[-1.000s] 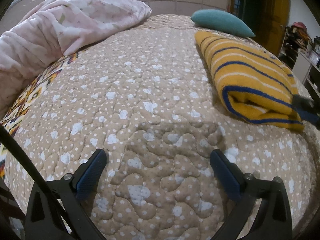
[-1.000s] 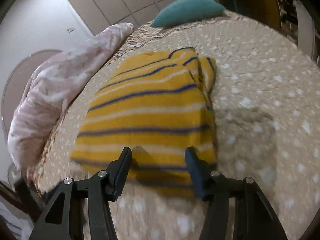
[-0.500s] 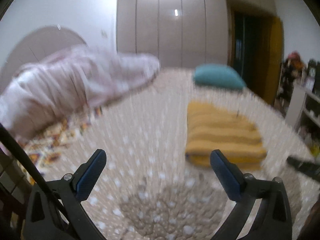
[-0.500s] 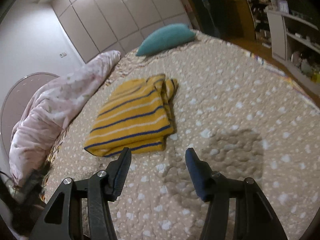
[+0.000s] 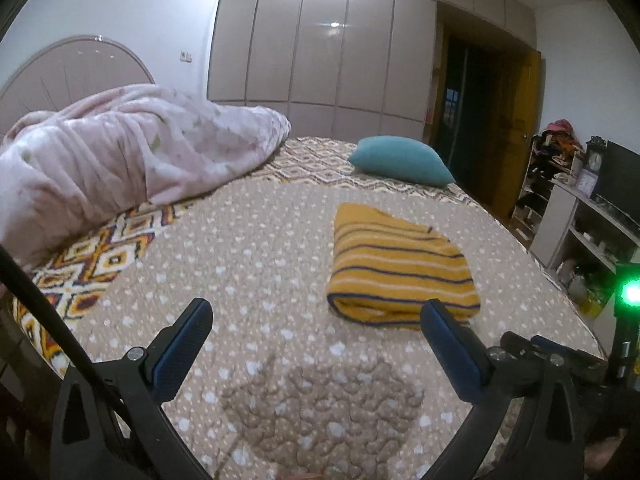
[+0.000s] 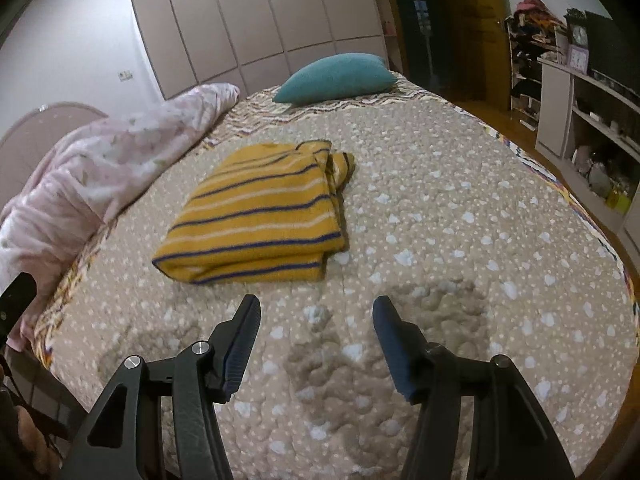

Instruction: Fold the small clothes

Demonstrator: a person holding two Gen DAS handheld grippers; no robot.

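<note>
A yellow sweater with blue and white stripes (image 5: 396, 268) lies folded into a flat rectangle on the beige quilted bed (image 5: 260, 264). It also shows in the right wrist view (image 6: 260, 216), ahead and to the left. My left gripper (image 5: 316, 316) is open and empty, held back above the bed's near edge, with the sweater ahead of its right finger. My right gripper (image 6: 316, 312) is open and empty, a short way back from the sweater's near folded edge.
A pink rumpled blanket (image 5: 120, 160) is piled at the left by the headboard. A teal pillow (image 5: 400, 160) lies at the far side of the bed. White shelves with clutter (image 6: 592, 128) stand to the right of the bed. Wardrobe doors (image 5: 320, 60) line the back wall.
Both grippers have pulled back and up from the bed. The right gripper was right over the sweater's near edge a second ago and is now clear of it. The sweater stays folded.
</note>
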